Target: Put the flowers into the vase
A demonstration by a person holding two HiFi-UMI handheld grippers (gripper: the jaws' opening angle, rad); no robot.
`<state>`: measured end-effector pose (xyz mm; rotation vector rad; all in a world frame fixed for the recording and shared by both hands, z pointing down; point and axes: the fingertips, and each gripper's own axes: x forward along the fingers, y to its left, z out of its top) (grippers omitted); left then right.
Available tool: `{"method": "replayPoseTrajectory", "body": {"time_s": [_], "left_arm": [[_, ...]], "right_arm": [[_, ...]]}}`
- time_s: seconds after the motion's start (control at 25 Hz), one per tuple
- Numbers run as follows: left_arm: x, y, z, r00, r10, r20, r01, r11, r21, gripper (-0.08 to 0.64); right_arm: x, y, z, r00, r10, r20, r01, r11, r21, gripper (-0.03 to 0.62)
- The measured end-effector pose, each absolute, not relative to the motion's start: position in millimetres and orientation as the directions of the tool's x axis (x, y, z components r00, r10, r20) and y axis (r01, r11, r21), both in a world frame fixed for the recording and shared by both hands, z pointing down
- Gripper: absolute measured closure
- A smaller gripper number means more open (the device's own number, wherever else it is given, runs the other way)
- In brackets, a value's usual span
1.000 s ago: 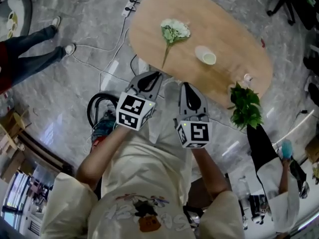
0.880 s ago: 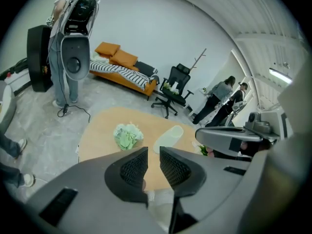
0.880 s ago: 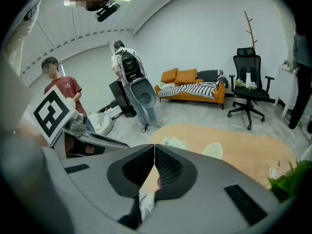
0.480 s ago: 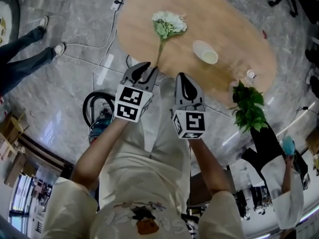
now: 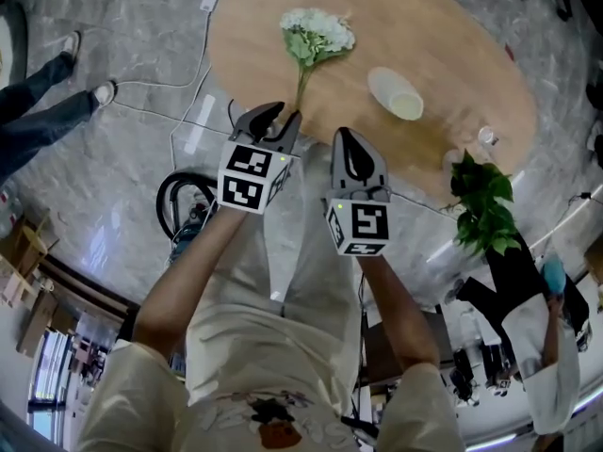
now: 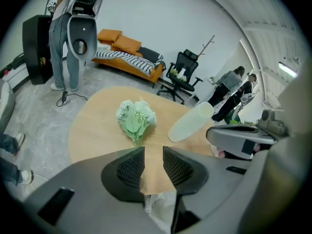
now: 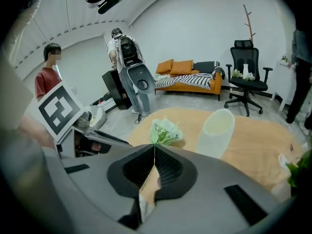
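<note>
The room is an open office with a pale marble floor, and in front of the person stands an oval wooden table.

Nearest, above the table's near edge, the two tools hang side by side, both pointing downward to the wood. The left gripper has its jaws opening, and nothing is between them; through the gap only the bare tabletop shows. It is aimed at the lower end of the stem, so I judge it is preparing to take the flowers there. The right gripper has its jaws pressed together and carries nothing; probably it waits, or it may steady the vase later.

A little farther, the flowers lie flat on the table, one small bunch of whitish-green blossoms with a thin stem turned toward the person, which makes the stem easy to reach. To their right and apart from them stands the vase, pale, plain, its mouth open upward and empty.

At the far wall there is a sofa with orange cushions.
</note>
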<state>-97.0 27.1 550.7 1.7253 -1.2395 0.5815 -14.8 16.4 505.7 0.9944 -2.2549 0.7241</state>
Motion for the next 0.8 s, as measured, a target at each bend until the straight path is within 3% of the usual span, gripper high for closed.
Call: {"method": "replayPoseTrajectory", "body": {"time_s": [0.8], "left_arm": [[-93,11,627,0.364,-0.434,0.824,-0.924,-0.055,0.379,0.460]], "right_arm": [[-10,10,558,-0.552,-0.445,0.705,-0.785,0.561,-0.261,0.584]]}}
